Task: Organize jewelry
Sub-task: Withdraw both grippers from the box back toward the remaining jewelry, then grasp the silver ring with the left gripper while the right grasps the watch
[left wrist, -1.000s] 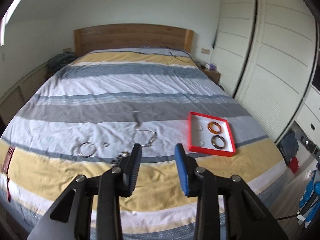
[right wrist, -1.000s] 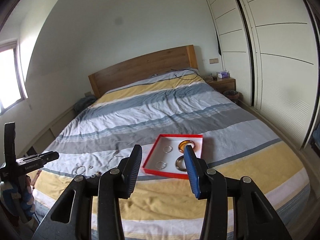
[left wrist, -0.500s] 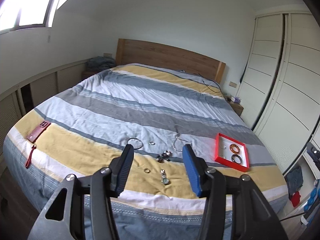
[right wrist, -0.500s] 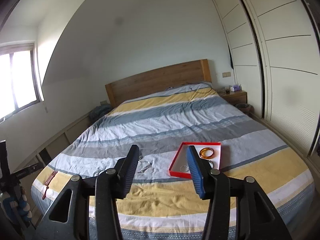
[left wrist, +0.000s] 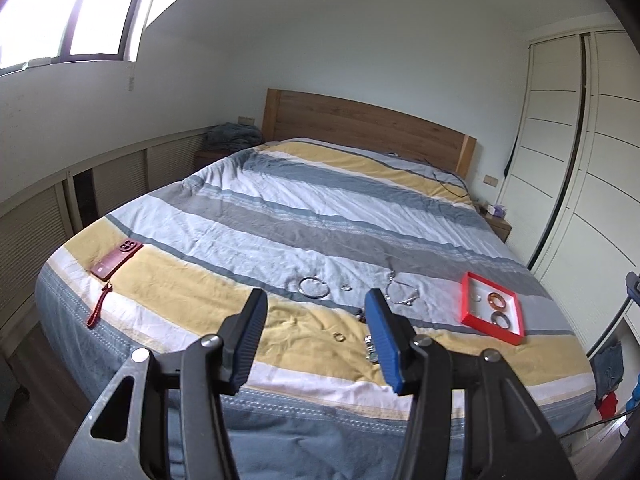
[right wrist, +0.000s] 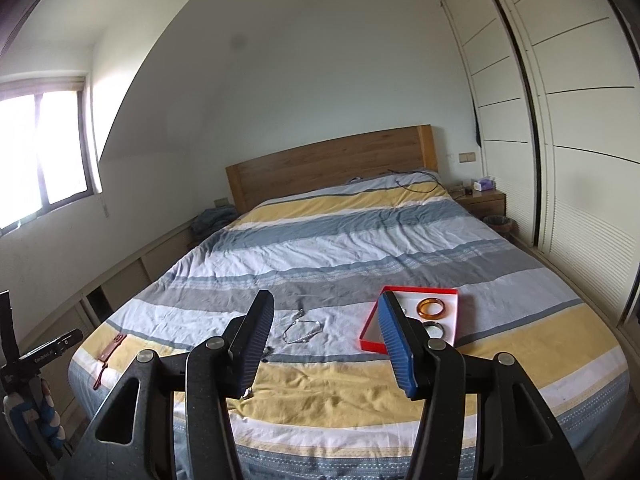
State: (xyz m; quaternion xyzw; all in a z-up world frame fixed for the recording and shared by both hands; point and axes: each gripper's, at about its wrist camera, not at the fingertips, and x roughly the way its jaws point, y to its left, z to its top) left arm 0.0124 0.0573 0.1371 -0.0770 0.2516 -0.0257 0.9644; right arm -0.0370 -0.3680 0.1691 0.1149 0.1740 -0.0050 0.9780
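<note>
A red tray (left wrist: 467, 292) (right wrist: 416, 290) lies on the striped bed and holds an orange bangle (left wrist: 496, 300) (right wrist: 431, 307), a dark bangle (left wrist: 500, 319) and small rings. Loose on the cover lie a silver bangle (left wrist: 313, 287), a silver chain (left wrist: 402, 294) (right wrist: 301, 330), a small ring (left wrist: 346, 287), a gold ring (left wrist: 339, 336) and a watch (left wrist: 371, 350). My left gripper (left wrist: 316, 340) is open and empty, held back from the bed's foot. My right gripper (right wrist: 326, 344) is open and empty, also off the bed.
A red phone with a wrist strap (left wrist: 116, 259) lies at the bed's left corner. White wardrobe doors (right wrist: 560, 140) stand to the right, low cabinets (left wrist: 60, 208) to the left. A nightstand (right wrist: 482, 200) sits by the wooden headboard (right wrist: 332, 164).
Both grippers have pulled back and away from the bed, so the jewelry and tray look smaller and farther. Both stay open and empty.
</note>
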